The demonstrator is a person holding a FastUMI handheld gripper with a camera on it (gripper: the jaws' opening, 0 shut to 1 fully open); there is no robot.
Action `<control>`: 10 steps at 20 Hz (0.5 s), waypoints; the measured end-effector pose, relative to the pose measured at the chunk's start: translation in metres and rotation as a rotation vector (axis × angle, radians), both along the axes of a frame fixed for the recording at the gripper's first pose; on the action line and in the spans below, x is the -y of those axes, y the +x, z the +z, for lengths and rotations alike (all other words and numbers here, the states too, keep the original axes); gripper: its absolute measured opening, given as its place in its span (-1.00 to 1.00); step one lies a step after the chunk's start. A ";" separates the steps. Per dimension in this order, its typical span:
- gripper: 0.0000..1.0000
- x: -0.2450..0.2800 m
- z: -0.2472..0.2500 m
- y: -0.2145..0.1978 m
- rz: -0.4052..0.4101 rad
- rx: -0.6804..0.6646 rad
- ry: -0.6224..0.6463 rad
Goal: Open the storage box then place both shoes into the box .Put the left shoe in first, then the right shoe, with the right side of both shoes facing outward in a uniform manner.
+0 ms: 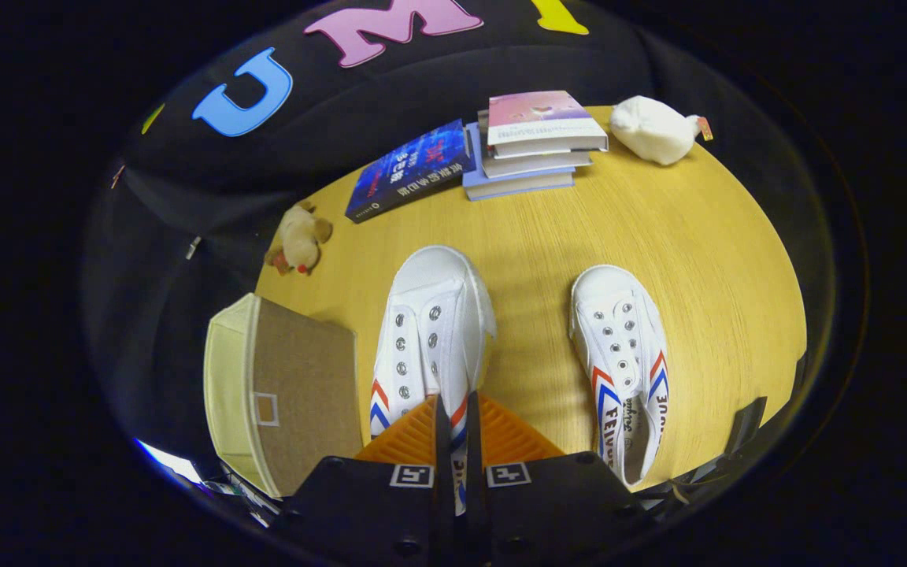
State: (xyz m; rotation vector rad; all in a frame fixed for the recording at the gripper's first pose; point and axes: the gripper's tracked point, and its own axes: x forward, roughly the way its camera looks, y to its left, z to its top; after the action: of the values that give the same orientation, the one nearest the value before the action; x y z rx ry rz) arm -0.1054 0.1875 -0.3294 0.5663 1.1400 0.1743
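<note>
Two white canvas shoes with red and blue side stripes lie toes away from me on the round wooden table [705, 236]. The left-hand shoe [430, 315] looks bigger and nearer. My gripper [457, 417] is shut on its right side wall, and a strip of striped canvas shows between the nearly touching fingers. The other shoe [619, 346] lies flat on the table, apart to the right of the fingers. Left of the held shoe stands a cream fabric storage box [296, 386], its brown panel with a small square tab facing me.
Beyond the shoes lie a dark blue book [410, 169] and a stack of books [536, 146]. A white plush toy [654, 130] sits at the far right of the table, and a small tan plush [298, 236] near its left rim, beyond the box.
</note>
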 end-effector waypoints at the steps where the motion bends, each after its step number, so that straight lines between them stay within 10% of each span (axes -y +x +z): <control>1: -0.81 -0.005 0.019 0.004 0.013 0.023 0.013; 10: -0.81 -0.125 0.164 0.023 0.074 0.124 0.256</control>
State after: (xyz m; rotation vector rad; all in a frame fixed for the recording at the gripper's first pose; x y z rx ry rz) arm -0.0823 0.3121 -0.1654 0.7300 1.0246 0.4178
